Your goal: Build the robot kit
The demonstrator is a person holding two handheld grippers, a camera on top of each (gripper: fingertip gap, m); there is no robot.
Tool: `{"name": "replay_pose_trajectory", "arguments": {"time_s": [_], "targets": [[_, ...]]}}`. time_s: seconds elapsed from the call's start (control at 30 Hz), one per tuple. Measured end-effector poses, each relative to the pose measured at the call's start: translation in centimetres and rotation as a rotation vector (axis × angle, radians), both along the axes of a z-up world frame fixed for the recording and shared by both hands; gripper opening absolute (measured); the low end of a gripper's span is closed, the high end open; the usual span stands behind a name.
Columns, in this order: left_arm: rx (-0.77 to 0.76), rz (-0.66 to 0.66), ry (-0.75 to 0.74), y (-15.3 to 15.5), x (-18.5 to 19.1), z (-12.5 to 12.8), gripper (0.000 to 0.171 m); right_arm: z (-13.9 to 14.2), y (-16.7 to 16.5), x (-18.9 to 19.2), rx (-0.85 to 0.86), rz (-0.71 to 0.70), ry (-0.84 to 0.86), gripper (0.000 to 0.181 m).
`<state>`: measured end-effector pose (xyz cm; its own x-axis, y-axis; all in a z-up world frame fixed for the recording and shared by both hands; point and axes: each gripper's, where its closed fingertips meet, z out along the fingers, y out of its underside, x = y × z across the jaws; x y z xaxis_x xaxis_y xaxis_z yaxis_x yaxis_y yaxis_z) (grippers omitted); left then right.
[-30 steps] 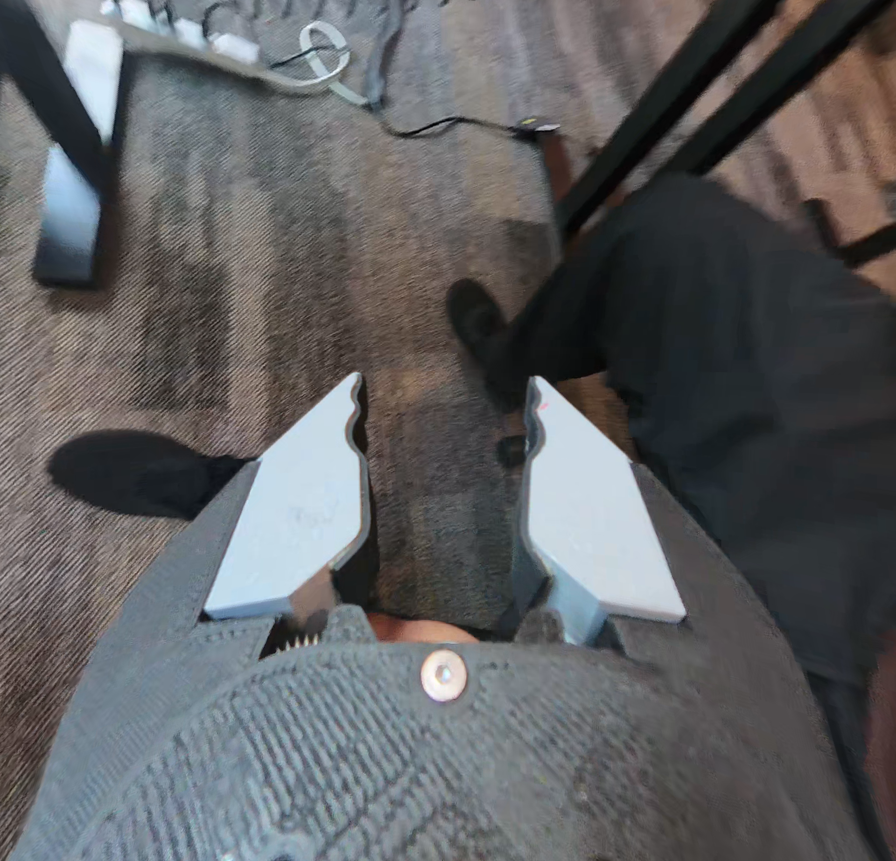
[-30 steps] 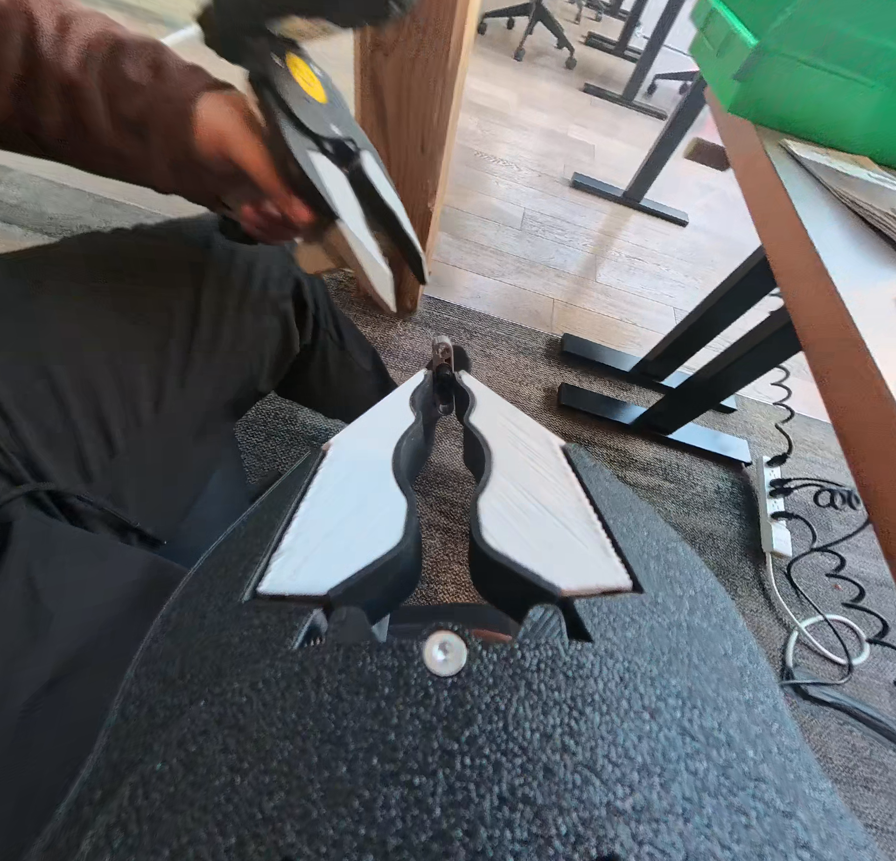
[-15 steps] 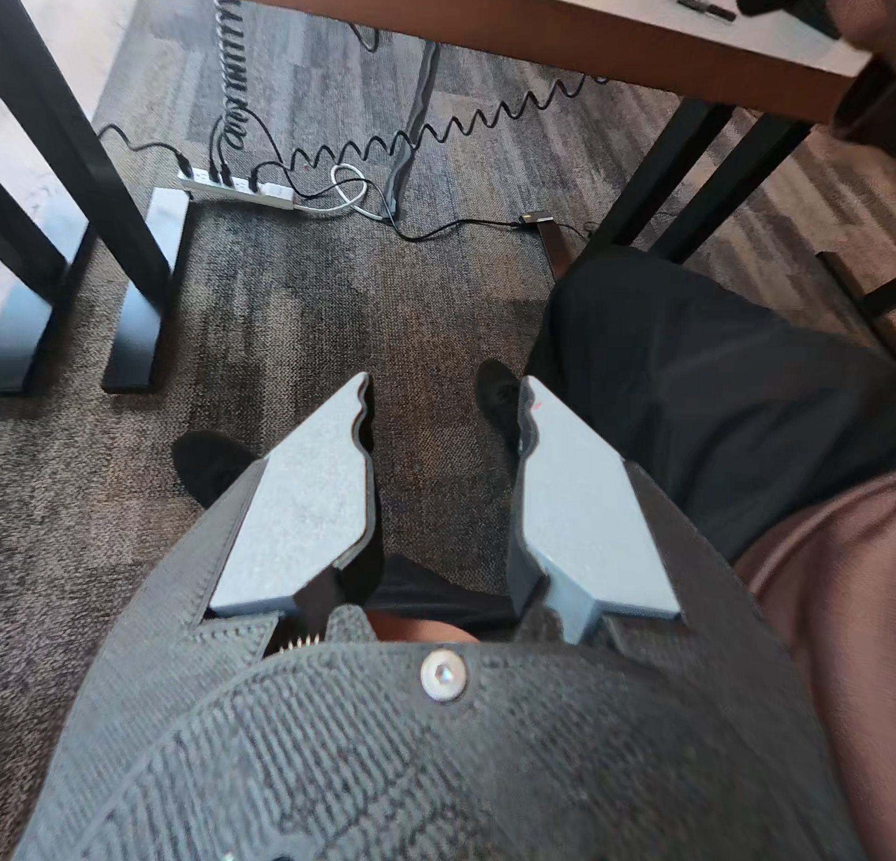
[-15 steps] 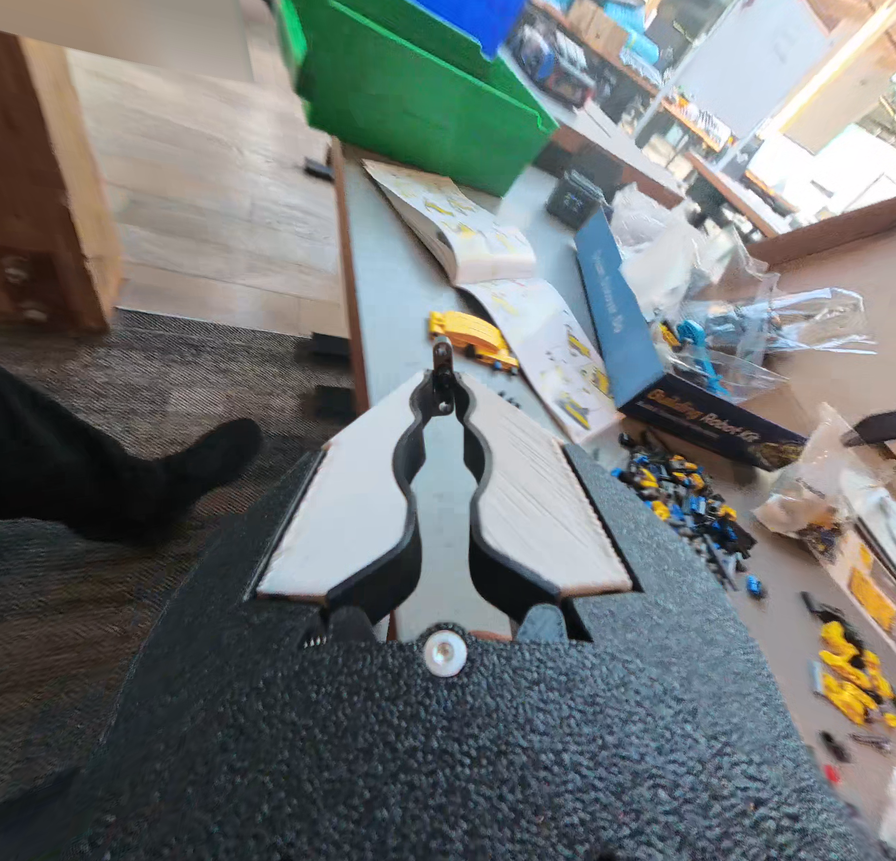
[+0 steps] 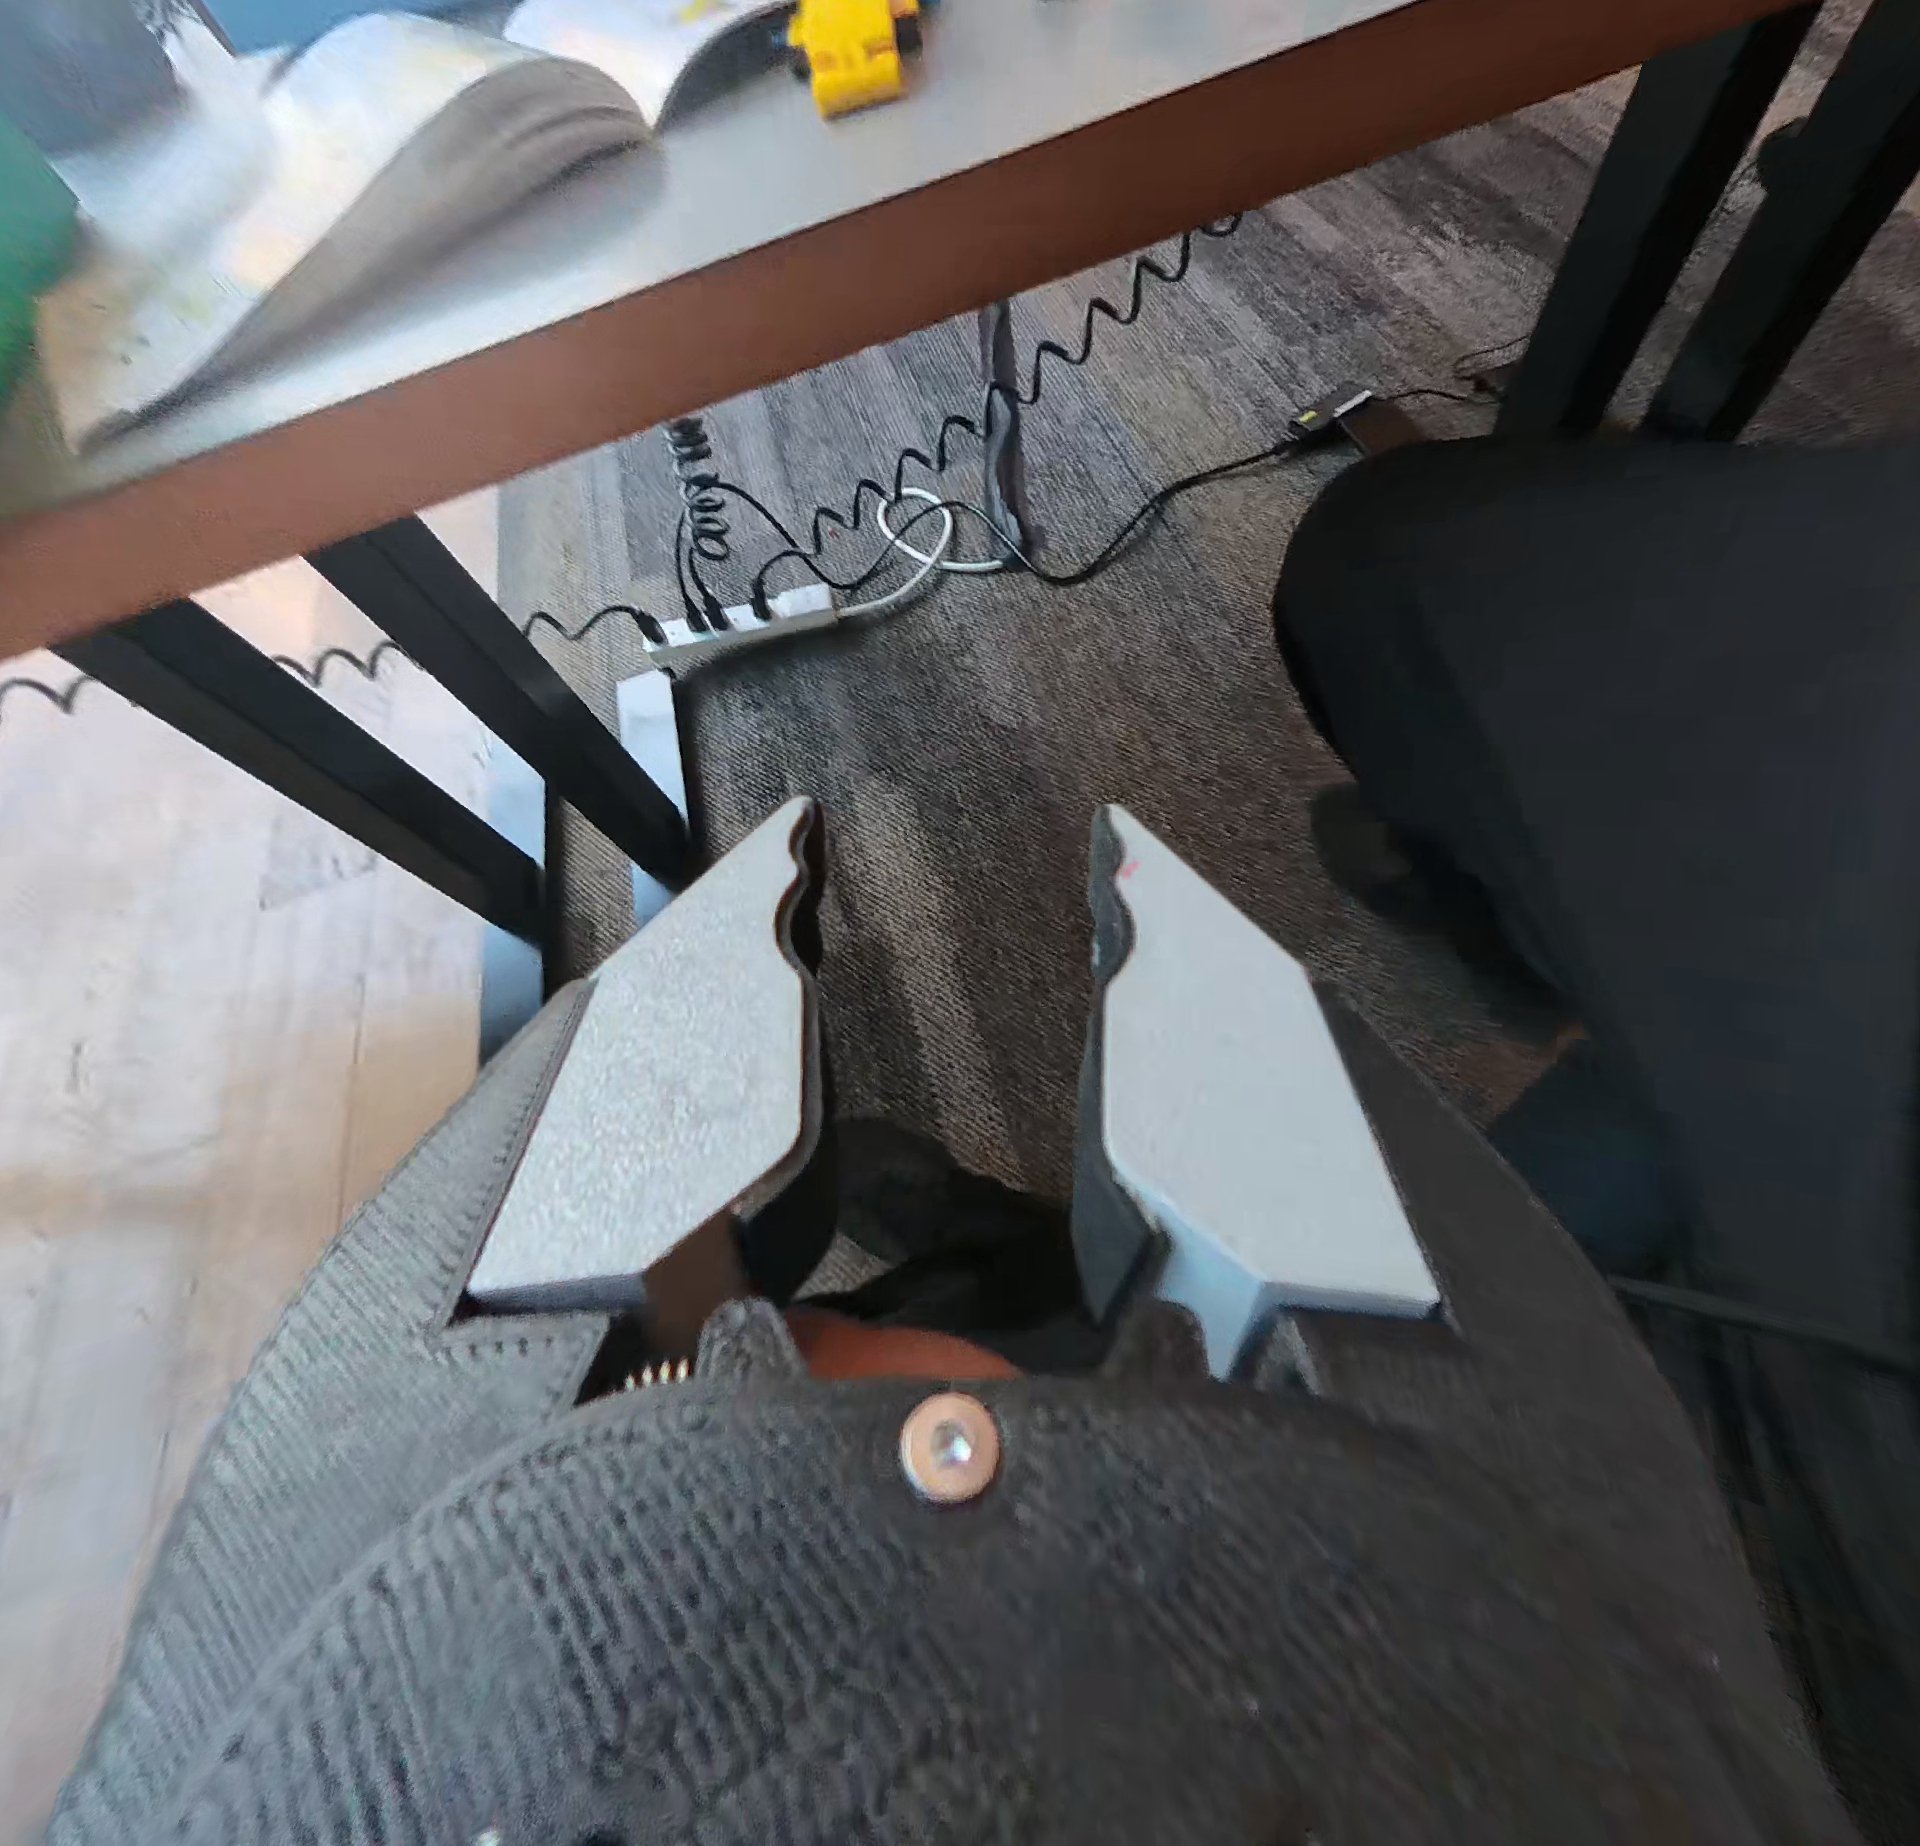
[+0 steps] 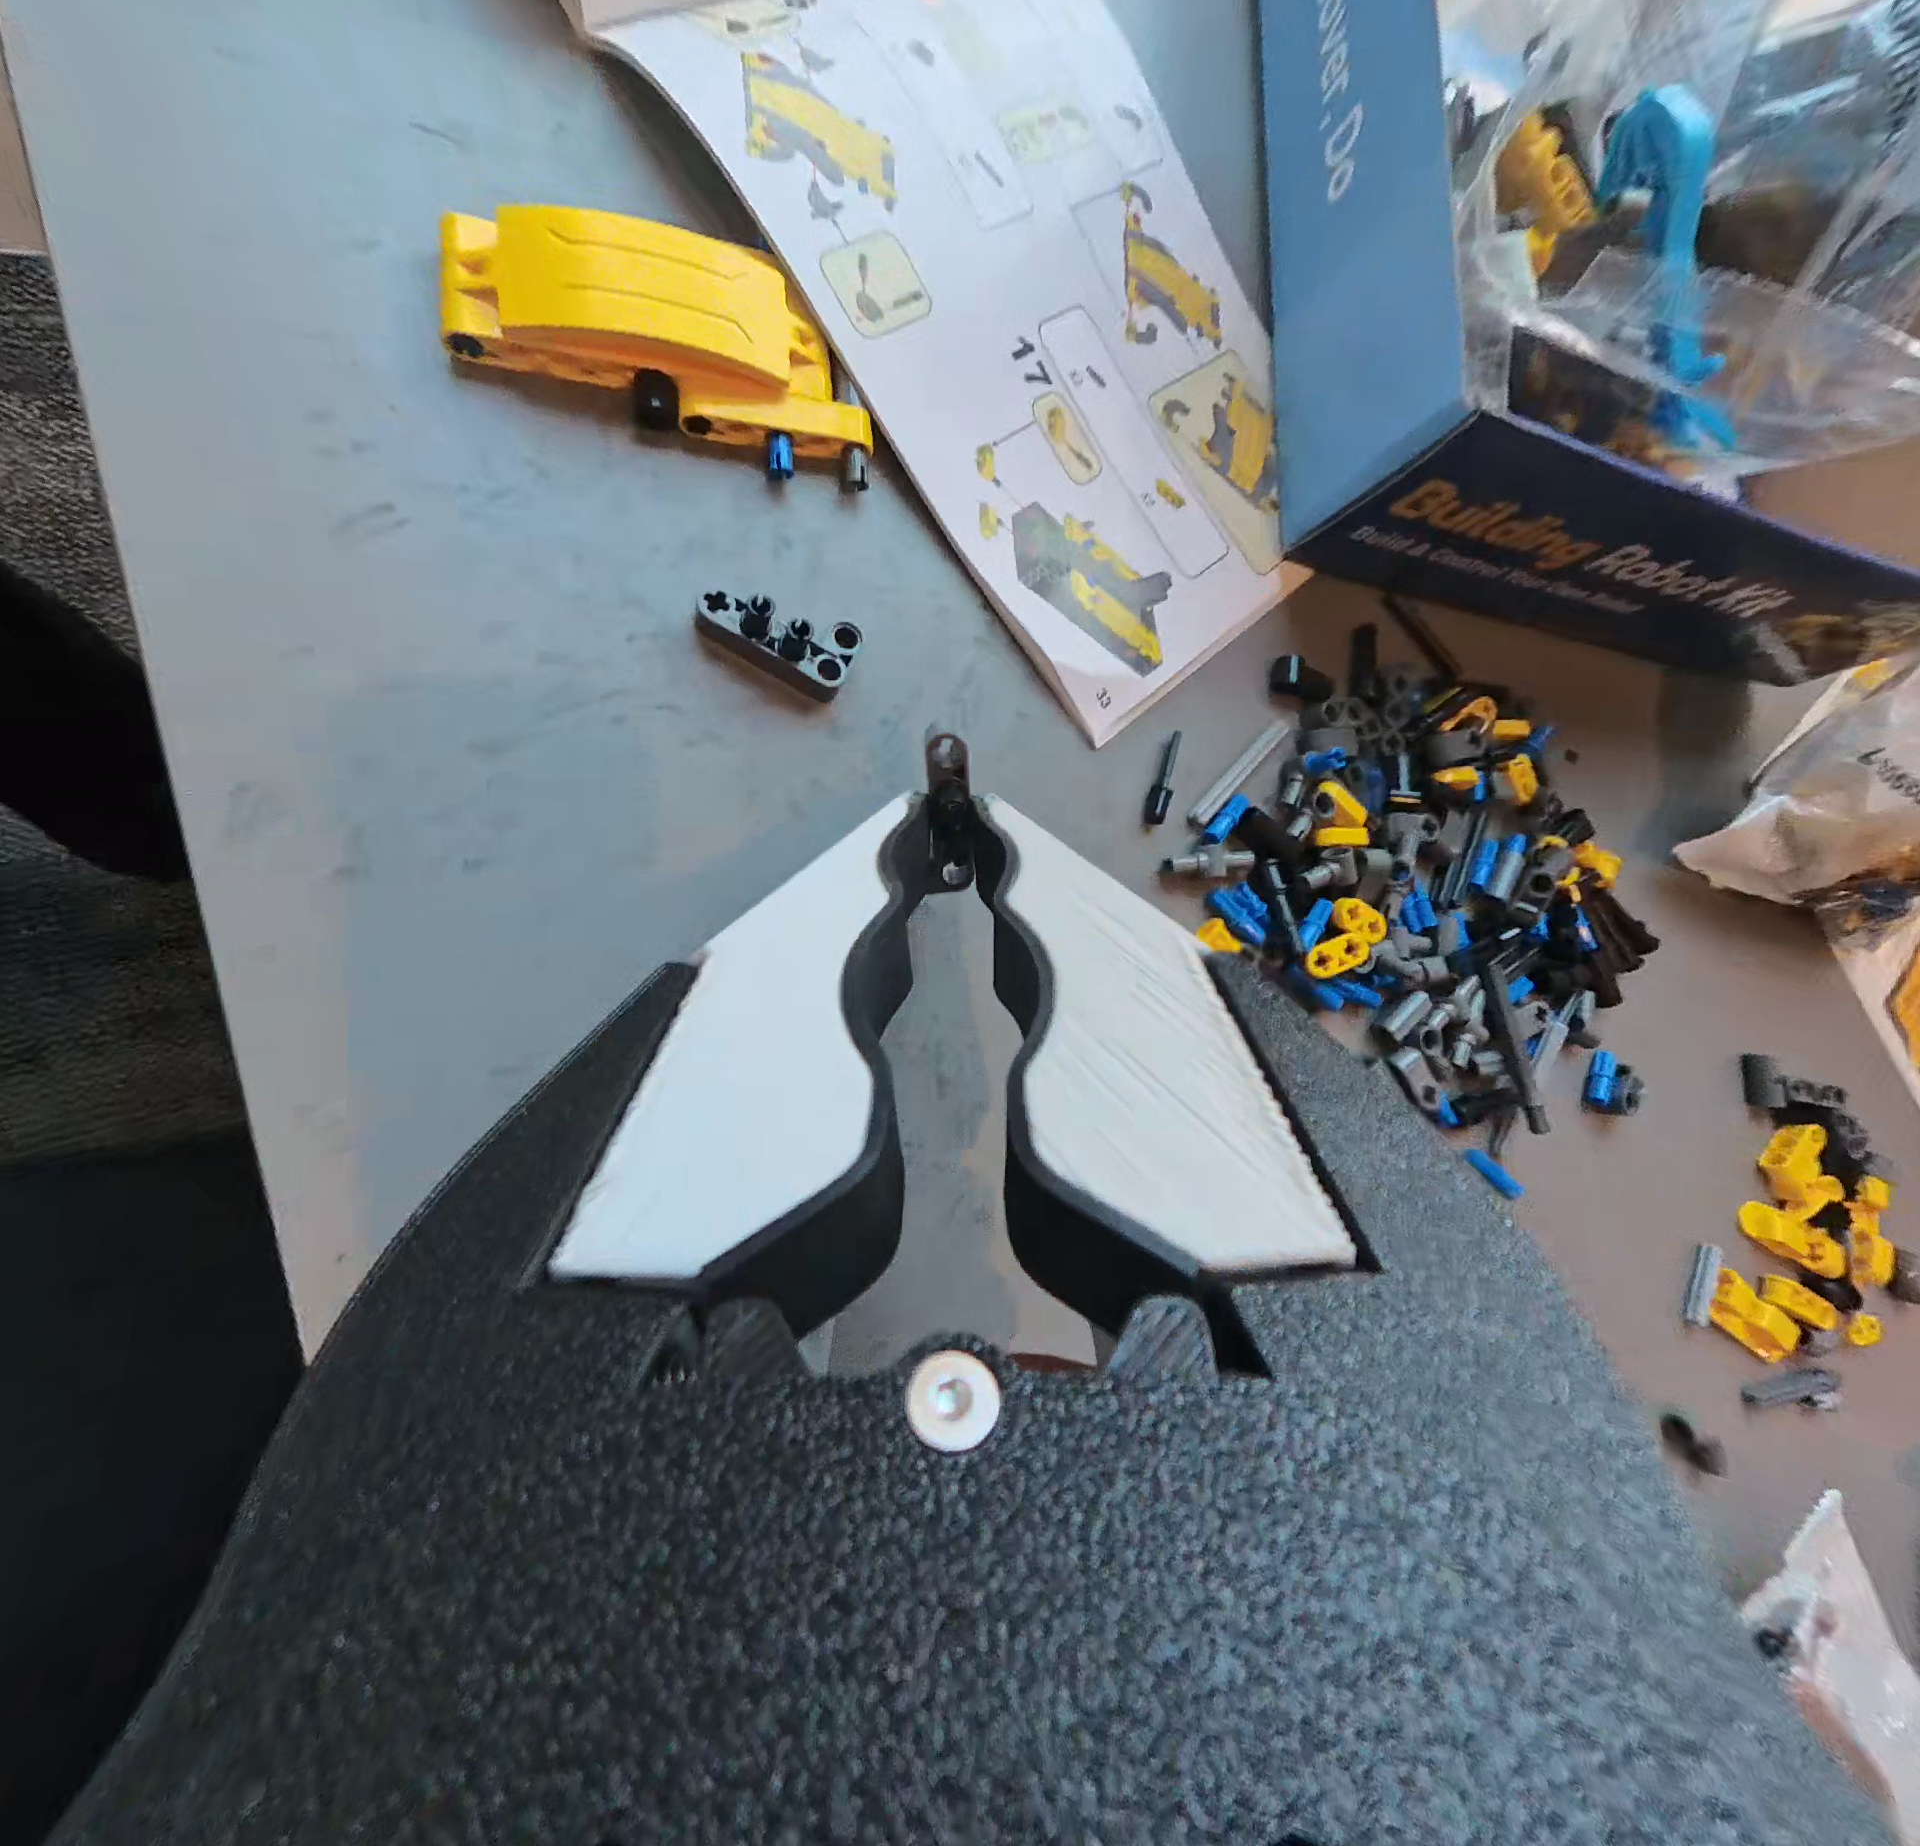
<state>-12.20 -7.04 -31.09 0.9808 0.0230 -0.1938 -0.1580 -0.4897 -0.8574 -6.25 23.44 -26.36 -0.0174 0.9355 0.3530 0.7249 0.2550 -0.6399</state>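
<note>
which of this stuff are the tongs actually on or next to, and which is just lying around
Held or nearest:
- right tongs: shut on a small black connector
- just ahead on the table: grey pinned beam, yellow panel assembly
- left tongs: open, empty, above the carpet

Lying about:
- instruction booklet
- blue box
- pile of loose pieces
- power strip

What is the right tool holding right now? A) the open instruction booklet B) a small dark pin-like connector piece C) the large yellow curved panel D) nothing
B: in the right wrist view, the right tool is shut on a small dark pin-like connector piece sticking out past its tips, above the grey tabletop.
</note>
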Motion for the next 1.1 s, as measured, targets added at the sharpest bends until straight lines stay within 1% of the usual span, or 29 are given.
{"name": "replay_pose_trajectory", "arguments": {"time_s": [0.07, 0.17, 0.23, 0.3, 0.33, 0.4, 0.5, 0.57, 0.63, 0.7, 0.77, 0.83, 0.93, 1.03, 1.1], "targets": [[-0.001, -0.008, 0.016, 0.7, -2.0, -0.2, 0.048, -0.3, 0.0, 0.4, -0.031, -0.014, -0.003, 0.010], [-0.001, 0.010, 0.053, 1.5, -4.8, -0.5, 0.048, -1.2, -0.2, 1.3, -0.054, -0.032, -0.030, 0.025], [-0.012, 0.033, 0.029, 1.9, -5.7, -0.8, 0.048, -0.7, -0.3, 1.9, -0.041, -0.061, -0.011, 0.029], [0.006, 0.031, -0.027, 2.5, -5.3, -0.4, 0.048, 0.8, -0.9, 3.0, -0.005, -0.079, 0.028, 0.034], [0.019, 0.022, -0.043, 2.8, -4.8, -0.1, 0.048, 1.6, -1.6, 3.6, 0.007, -0.073, 0.058, 0.033], [0.029, -0.010, -0.038, 3.5, -3.6, 0.4, 0.048, 2.8, -3.2, 4.9, 0.008, -0.055, 0.102, 0.033], [0.023, -0.070, -0.023, 4.4, -1.5, 0.4, 0.050, 3.5, -5.9, 6.4, -0.014, -0.004, 0.142, 0.033], [0.011, -0.114, -0.040, 4.8, 0.2, 0.0, 0.051, 3.6, -7.3, 6.5, -0.018, 0.030, 0.178, 0.033], [-0.022, -0.143, -0.059, 5.1, 1.6, -0.8, 0.054, 3.8, -8.3, 5.7, -0.024, 0.065, 0.228, 0.033], [-0.051, -0.164, -0.087, 5.4, 2.9, -1.1, 0.055, 4.2, -8.3, 4.3, -0.028, 0.076, 0.288, 0.033], [-0.043, -0.205, -0.108, 5.9, 4.2, -0.8, 0.056, 4.8, -8.2, 2.4, -0.053, 0.091, 0.356, 0.033], [-0.023, -0.231, -0.091, 6.8, 4.7, -0.4, 0.056, 5.5, -8.0, 0.3, -0.068, 0.125, 0.420, 0.033], [0.006, -0.259, -0.086, 8.4, 4.5, -0.3, 0.055, 6.5, -7.5, -2.9, -0.034, 0.180, 0.510, 0.032], [0.012, -0.249, -0.150, 9.1, 3.4, -1.0, 0.054, 6.9, -6.8, -5.5, 0.036, 0.214, 0.573, 0.027], [0.021, -0.232, -0.160, 9.3, 2.1, -1.1, 0.052, 6.9, -7.2, -6.9, 0.011, 0.243, 0.602, 0.025]]}}
